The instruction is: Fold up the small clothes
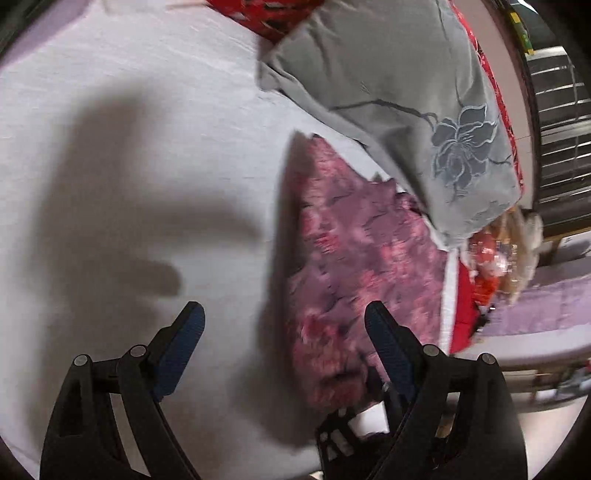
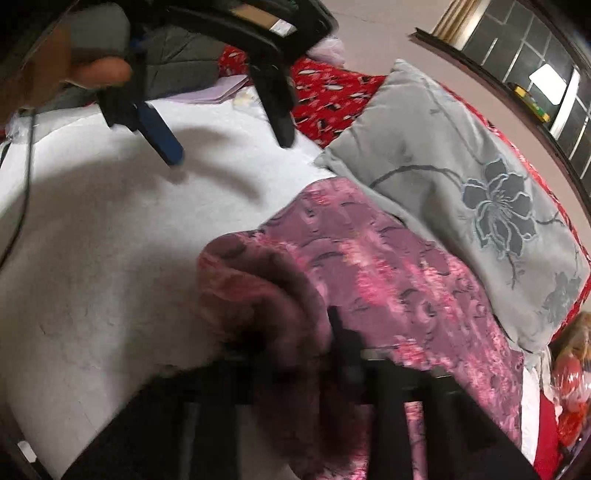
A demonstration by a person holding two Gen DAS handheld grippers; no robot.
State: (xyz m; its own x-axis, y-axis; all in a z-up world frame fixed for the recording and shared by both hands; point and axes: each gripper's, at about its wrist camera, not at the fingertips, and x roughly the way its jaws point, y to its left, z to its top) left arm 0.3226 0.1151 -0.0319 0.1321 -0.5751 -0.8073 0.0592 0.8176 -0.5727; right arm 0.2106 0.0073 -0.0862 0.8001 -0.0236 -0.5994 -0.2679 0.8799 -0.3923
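Note:
A purple and pink patterned garment (image 1: pixel 351 258) (image 2: pixel 388 277) lies on the white bed sheet (image 1: pixel 129 129) (image 2: pixel 92 258), its far edge tucked against a grey pillow. My left gripper (image 1: pixel 283 308) (image 2: pixel 229 147) hovers open above the sheet, with the garment's left edge below its right finger and nothing between the blue pads. A hand (image 2: pixel 92 70) holds it. My right gripper (image 2: pixel 299 332) is at the garment's near corner, shut on a bunched fold of the cloth. That fold drapes over the fingers and hides most of them. The picture is blurred there.
The grey pillow (image 1: pixel 388 92) (image 2: pixel 461 166) with a blue flower print lies along the garment's far side. Red patterned bedding (image 1: pixel 258 14) (image 2: pixel 332 92) is behind it. A shiny red bag (image 1: pixel 495 258) sits at the bed's right end. A thin cable (image 2: pixel 22 206) runs down the left.

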